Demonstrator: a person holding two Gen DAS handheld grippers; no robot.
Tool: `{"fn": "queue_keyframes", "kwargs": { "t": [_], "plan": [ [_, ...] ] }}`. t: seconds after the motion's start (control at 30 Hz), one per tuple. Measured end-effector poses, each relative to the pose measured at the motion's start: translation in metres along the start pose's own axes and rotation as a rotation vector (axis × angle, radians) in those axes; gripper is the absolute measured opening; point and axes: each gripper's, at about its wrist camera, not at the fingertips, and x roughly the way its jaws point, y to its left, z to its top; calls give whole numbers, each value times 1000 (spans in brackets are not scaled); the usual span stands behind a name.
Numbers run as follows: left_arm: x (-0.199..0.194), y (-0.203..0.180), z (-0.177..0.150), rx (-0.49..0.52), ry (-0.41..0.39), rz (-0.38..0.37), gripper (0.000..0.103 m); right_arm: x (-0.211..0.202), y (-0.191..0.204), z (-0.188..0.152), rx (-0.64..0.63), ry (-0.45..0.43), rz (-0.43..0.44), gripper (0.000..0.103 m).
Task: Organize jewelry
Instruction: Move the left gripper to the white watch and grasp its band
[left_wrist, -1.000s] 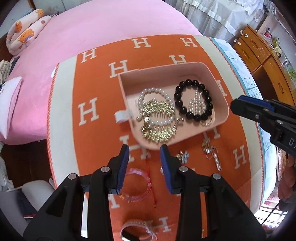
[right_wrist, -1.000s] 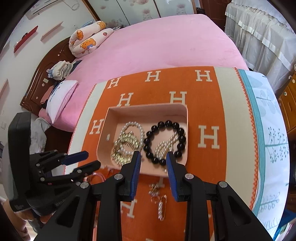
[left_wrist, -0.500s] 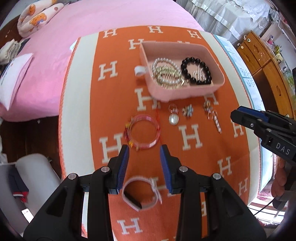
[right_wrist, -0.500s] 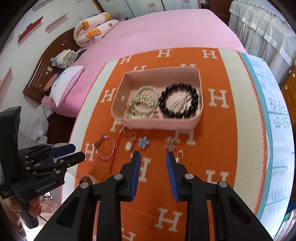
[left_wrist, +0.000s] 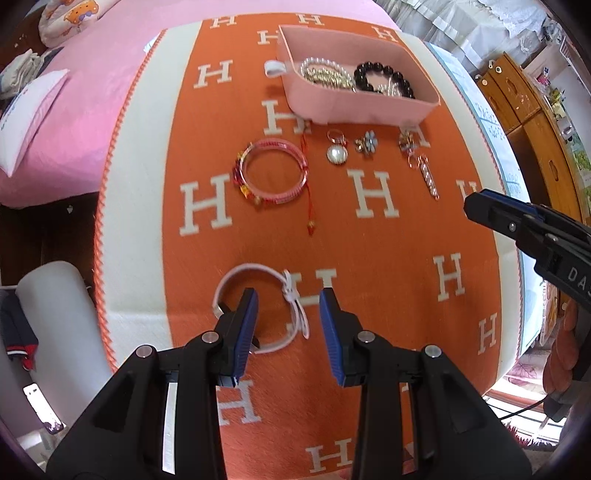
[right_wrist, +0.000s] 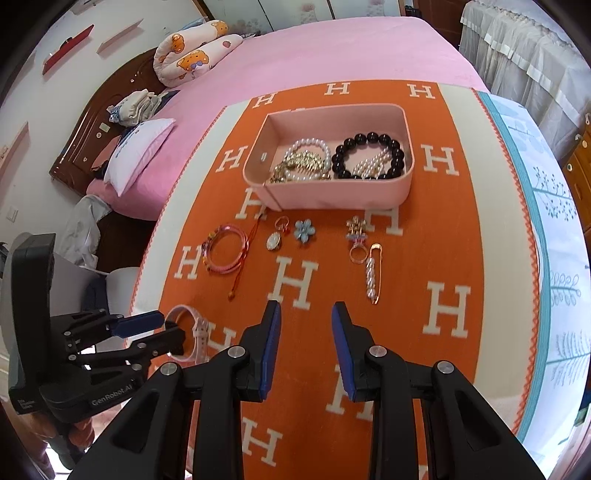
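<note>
A pink tray (left_wrist: 369, 107) (right_wrist: 332, 192) on the orange blanket holds pearl, gold and black-bead bracelets. In front of it lie a pink bangle (left_wrist: 273, 173) (right_wrist: 226, 254), a pendant (left_wrist: 337, 153), a blue flower brooch (right_wrist: 304, 229), a ring cluster (right_wrist: 356, 229) and a pearl pin (right_wrist: 371, 275). A white bracelet (left_wrist: 258, 273) (right_wrist: 195, 332) lies nearest. My left gripper (left_wrist: 288, 317) (right_wrist: 159, 328) is open, its fingers straddling the white bracelet's right side. My right gripper (right_wrist: 306, 336) is open and empty above the blanket.
The orange blanket (right_wrist: 443, 229) with white H letters covers the surface beside a pink bed (right_wrist: 332, 55). Wooden cabinets (left_wrist: 535, 122) stand to the right. The blanket's left edge (left_wrist: 107, 236) drops off to the floor.
Both grippers have pulled back from the tray toward the near edge. The left gripper now hovers at the white bracelet. Both stay open.
</note>
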Motion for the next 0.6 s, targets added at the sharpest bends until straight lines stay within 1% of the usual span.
{"fn": "queue_keyframes", "kwargs": {
  "t": [0.2, 0.33, 0.47, 0.6],
  "plan": [
    [13, -1, -6, -25, 15, 9, 31, 7, 4, -17, -12, 24, 3, 28],
    [23, 1, -8, -60, 24, 22, 31, 15, 8, -27, -16, 41, 4, 28],
    [34, 3, -8, -98, 40, 17, 31, 20, 12, -32, -26, 55, 5, 28],
    [41, 3, -9, -114, 41, 19, 31, 24, 17, -33, -42, 64, 9, 28]
  ]
}}
